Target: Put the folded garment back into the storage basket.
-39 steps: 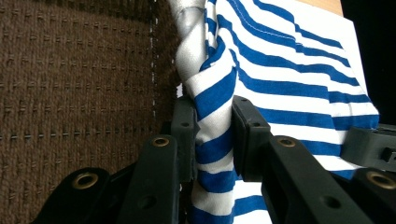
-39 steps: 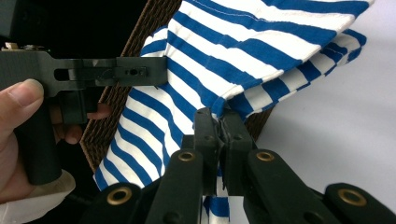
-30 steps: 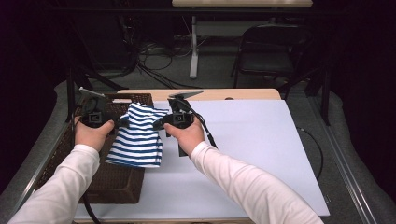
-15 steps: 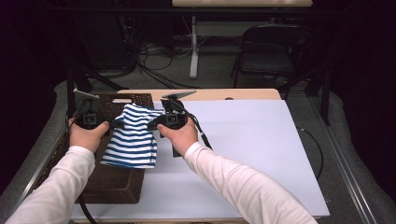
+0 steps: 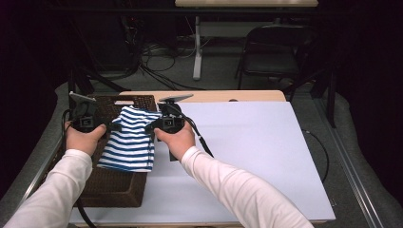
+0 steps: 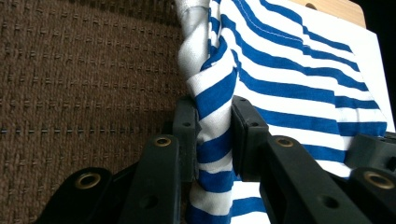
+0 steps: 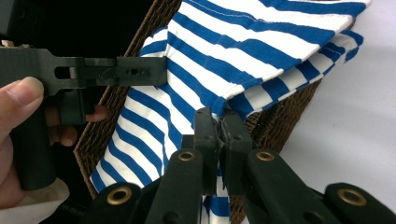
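A blue-and-white striped garment [image 5: 129, 145] hangs stretched between my two grippers above a brown wicker basket [image 5: 111, 187]. My left gripper [image 5: 114, 126] is shut on a bunched fold of its left edge; the black pads [image 6: 187, 133] squeeze the cloth [image 6: 299, 93] in the left gripper view, with my left gripper [image 6: 214, 121] over the basket weave [image 6: 84, 93]. My right gripper [image 5: 151, 127] is shut on the right edge. In the right gripper view my right gripper [image 7: 219, 119] pinches a corner of the garment [image 7: 219, 51], and my left gripper [image 7: 116, 70] holds the far side.
The basket stands at the table's left end, its rim [image 7: 275, 121] under the cloth. A large white sheet [image 5: 247, 147] covers the table to the right. A dark chair [image 5: 273, 52] and cables [image 5: 157, 61] lie beyond the far edge.
Both hands and the striped garment have drifted slightly to the left, further over the basket. Both grips have held.
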Tool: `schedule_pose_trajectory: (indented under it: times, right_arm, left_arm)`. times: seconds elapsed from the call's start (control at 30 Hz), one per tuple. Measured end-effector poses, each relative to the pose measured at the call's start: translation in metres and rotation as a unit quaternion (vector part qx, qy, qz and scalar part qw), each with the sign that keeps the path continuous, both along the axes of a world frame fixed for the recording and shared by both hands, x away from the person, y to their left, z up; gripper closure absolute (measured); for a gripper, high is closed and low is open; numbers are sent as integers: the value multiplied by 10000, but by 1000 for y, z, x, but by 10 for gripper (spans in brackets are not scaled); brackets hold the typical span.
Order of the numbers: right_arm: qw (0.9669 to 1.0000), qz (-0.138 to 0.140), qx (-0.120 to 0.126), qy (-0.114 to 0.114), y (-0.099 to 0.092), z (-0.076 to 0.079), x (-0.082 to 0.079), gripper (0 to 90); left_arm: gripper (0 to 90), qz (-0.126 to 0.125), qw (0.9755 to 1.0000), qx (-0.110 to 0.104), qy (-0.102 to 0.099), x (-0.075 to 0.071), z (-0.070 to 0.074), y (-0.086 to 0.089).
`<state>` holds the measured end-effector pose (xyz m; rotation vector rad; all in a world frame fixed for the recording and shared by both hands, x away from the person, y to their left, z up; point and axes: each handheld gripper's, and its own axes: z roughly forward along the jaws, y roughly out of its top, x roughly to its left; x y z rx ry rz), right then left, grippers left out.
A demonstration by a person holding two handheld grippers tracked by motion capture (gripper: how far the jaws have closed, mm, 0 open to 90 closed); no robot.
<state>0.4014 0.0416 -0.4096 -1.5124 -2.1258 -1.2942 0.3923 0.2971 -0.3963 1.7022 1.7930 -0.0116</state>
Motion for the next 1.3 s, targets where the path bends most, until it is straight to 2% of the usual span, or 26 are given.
schedule_pose_trajectory:
  times: [0.27,0.67,1.3]
  right_arm:
    - [10000,22,-19,-32,7,-4,-1,875]
    - [10000,-31,93,0,16,-9,2,875]
    - [10000,-23,29,-50,32,-15,3,875]
  left_arm:
    - [741,37,10000,24,10,-1,-1,7]
    - [741,113,9999,101,16,1,-1,14]
    - [741,225,9996,163,30,3,-4,26]
